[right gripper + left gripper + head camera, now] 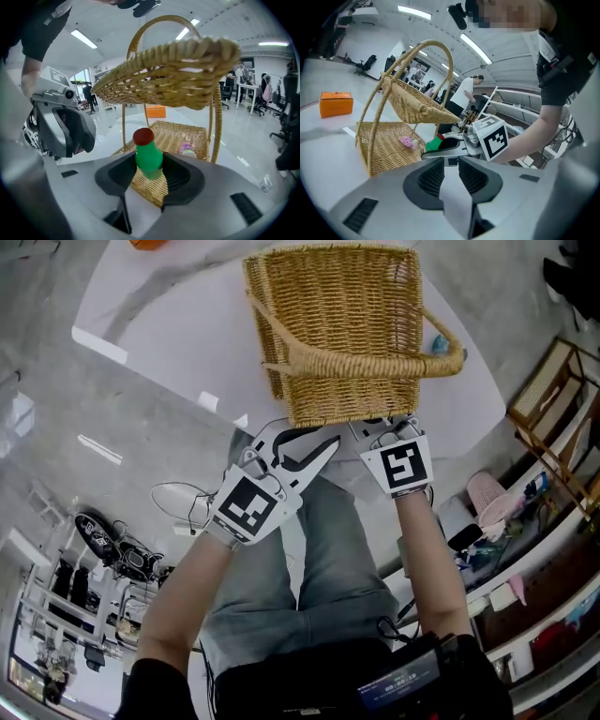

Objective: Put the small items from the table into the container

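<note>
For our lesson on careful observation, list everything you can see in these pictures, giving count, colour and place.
basket: one, straw yellow, on the table, one flap raised
table: one, white, under the basket
bottle: one, green with a red cap, held just in front of the basket
small pink thing: one, pink, inside the basket
box: one, orange, on the table beyond the basket
left tongs: one, grey, open and empty, beside the basket
right tongs: one, grey, shut on the bottle
</note>
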Demonstrator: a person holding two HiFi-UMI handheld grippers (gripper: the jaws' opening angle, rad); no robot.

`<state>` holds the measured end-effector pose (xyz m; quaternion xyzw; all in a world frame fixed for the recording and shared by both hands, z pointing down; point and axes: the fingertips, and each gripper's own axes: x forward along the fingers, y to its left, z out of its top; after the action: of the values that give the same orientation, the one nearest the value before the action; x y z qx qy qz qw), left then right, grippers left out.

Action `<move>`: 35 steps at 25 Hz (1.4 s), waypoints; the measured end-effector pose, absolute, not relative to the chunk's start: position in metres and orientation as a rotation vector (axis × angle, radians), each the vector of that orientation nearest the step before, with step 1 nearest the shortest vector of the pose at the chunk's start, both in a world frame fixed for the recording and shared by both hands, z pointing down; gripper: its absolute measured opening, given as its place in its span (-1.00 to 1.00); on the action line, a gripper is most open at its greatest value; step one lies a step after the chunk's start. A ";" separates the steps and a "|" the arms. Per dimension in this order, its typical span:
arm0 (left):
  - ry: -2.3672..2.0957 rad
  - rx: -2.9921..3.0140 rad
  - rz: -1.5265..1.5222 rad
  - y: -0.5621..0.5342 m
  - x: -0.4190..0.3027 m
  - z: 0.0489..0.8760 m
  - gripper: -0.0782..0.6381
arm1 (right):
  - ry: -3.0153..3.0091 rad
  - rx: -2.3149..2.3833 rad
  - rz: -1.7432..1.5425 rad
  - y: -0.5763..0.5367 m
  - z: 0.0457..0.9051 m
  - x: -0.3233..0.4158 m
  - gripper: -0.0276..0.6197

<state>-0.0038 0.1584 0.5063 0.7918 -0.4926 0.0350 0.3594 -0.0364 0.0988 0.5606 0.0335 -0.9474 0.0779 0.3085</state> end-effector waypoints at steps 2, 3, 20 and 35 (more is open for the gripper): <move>-1.283 2.033 0.082 0.160 -0.014 0.507 -0.56 | -2.494 0.089 0.199 0.099 0.564 -0.043 -0.37; -1.288 2.029 0.077 0.161 -0.018 0.507 -0.57 | -2.490 0.087 0.193 0.100 0.565 -0.046 -0.37; -1.308 2.005 0.061 0.164 -0.062 0.516 -0.57 | -2.382 0.157 0.222 0.096 0.596 -0.070 -0.37; -1.284 2.017 0.074 0.168 -0.066 0.516 -0.57 | -2.399 0.161 0.212 0.102 0.592 -0.074 -0.36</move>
<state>-0.0665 0.1684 0.5162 0.7847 -0.4996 0.0287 0.3658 -0.0738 0.1023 0.5922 0.0621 -0.9289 0.0820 0.3558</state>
